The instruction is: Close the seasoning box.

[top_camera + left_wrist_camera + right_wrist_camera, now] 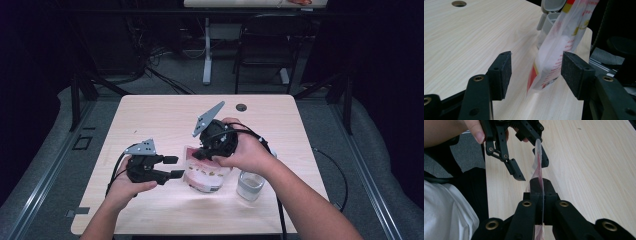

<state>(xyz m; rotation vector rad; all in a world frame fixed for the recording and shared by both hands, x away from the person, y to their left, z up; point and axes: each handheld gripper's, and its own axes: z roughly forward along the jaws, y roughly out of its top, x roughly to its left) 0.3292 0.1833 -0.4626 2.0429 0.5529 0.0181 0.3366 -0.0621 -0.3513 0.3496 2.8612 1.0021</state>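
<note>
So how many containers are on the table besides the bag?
1: a clear container with its lid flipped open stands near the table's front edge, just right of the bag. Others may be hidden behind the hands.

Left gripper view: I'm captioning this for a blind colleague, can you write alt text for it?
A red-and-white plastic pouch hangs between the open left gripper; neither black pad presses on it. Behind it, on the pale wooden table, stands a clear container with an open grey lid.

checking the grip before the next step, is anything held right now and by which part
The right gripper is shut on the plastic bag, pinching its top edge. The left gripper is open around the bag, pads apart from it.
</note>
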